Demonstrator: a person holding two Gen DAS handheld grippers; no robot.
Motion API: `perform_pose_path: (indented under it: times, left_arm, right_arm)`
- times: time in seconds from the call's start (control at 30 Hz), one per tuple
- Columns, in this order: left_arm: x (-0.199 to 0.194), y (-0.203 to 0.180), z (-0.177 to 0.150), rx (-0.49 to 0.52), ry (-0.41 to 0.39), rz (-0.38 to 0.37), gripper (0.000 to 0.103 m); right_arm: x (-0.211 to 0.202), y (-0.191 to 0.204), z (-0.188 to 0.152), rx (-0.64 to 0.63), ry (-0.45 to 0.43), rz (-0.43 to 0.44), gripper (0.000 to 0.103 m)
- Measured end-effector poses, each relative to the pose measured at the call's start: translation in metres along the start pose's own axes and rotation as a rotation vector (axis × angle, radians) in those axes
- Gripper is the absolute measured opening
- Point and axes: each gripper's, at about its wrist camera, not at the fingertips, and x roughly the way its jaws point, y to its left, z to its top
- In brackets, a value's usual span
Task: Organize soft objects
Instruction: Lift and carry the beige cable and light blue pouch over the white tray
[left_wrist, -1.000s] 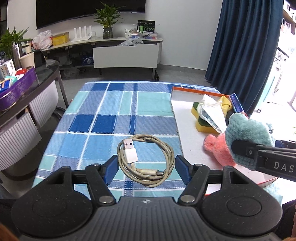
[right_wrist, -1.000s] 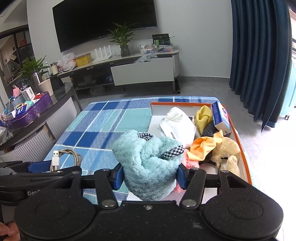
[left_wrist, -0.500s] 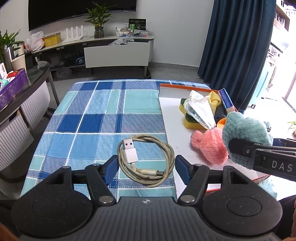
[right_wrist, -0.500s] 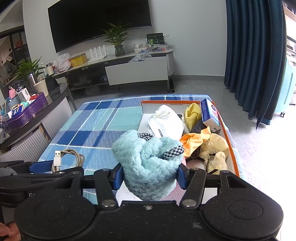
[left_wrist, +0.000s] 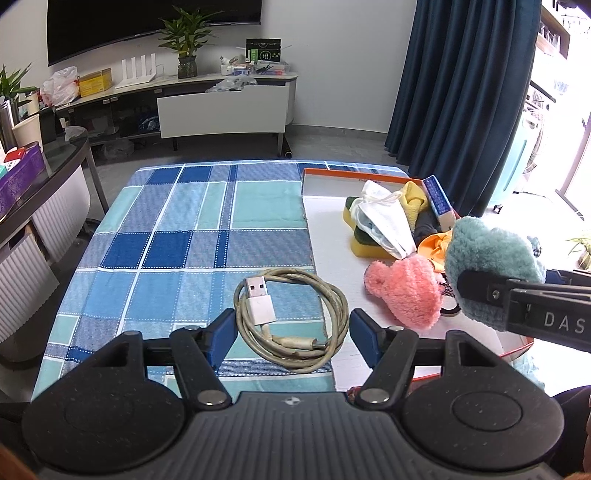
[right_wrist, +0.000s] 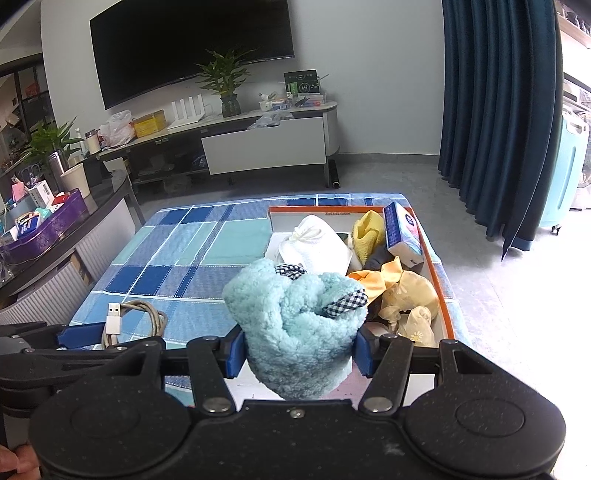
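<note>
My right gripper (right_wrist: 299, 352) is shut on a fluffy light blue plush (right_wrist: 295, 325) and holds it above the near end of the orange-rimmed white tray (right_wrist: 441, 291). The plush also shows at the right of the left wrist view (left_wrist: 491, 273). The tray (left_wrist: 325, 243) holds a pink plush (left_wrist: 406, 291), a white pouch (left_wrist: 384, 225), a yellow sponge (left_wrist: 364, 247), yellow cloths (right_wrist: 369, 232) and a tissue pack (right_wrist: 402, 232). My left gripper (left_wrist: 291, 330) is open, its fingers either side of a coiled USB cable (left_wrist: 291, 317) on the checked cloth.
The blue checked tablecloth (left_wrist: 192, 225) covers the table left of the tray. A glass side table with a purple basket (right_wrist: 48, 229) stands at the left. A TV bench (left_wrist: 221, 107) is at the back, a dark blue curtain (left_wrist: 458, 92) at the right.
Both grippers have drawn back and risen a little, so more of the tray and table shows. The right gripper still grips the blue plush; the left stays open around the cable.
</note>
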Motion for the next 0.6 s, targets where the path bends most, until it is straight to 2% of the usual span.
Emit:
perform_pose_path:
  times: [0.6]
  left_arm:
    - [0.008, -0.024, 0.007, 0.042, 0.005, -0.05, 0.068]
  right_arm:
    - [-0.009, -0.022, 0.002, 0.02, -0.012, -0.045, 0.068]
